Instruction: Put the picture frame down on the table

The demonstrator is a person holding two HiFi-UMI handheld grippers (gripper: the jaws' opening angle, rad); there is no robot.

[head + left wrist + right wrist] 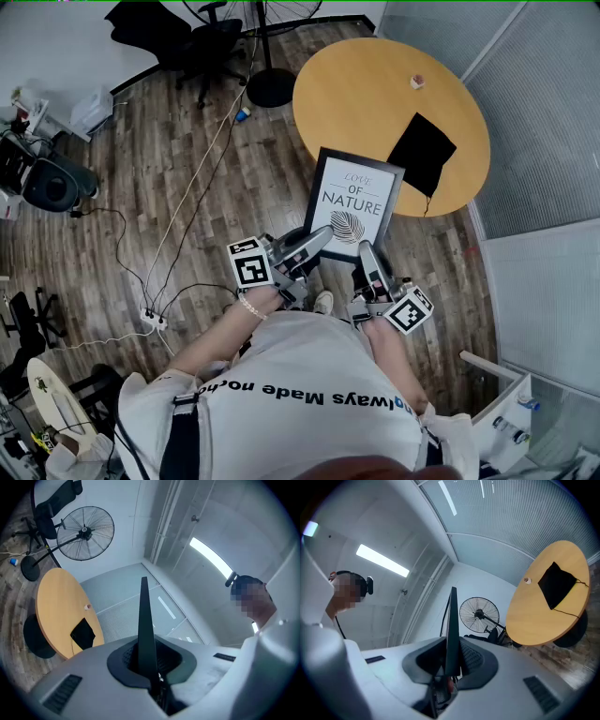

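One round wooden table (pixel 356 94) lies straight ahead, and the picture frame (pixel 353 199) is held in the air at its near rim, long axis pointing away from me toward the tabletop. My left gripper (pixel 314 246) and right gripper (pixel 367 253) each clamp its lower edge, side by side, equally near.

round table (pixel 356 94) mostly bare, black cloth (pixel 422 153) near edge, small object (pixel 417 82) beyond
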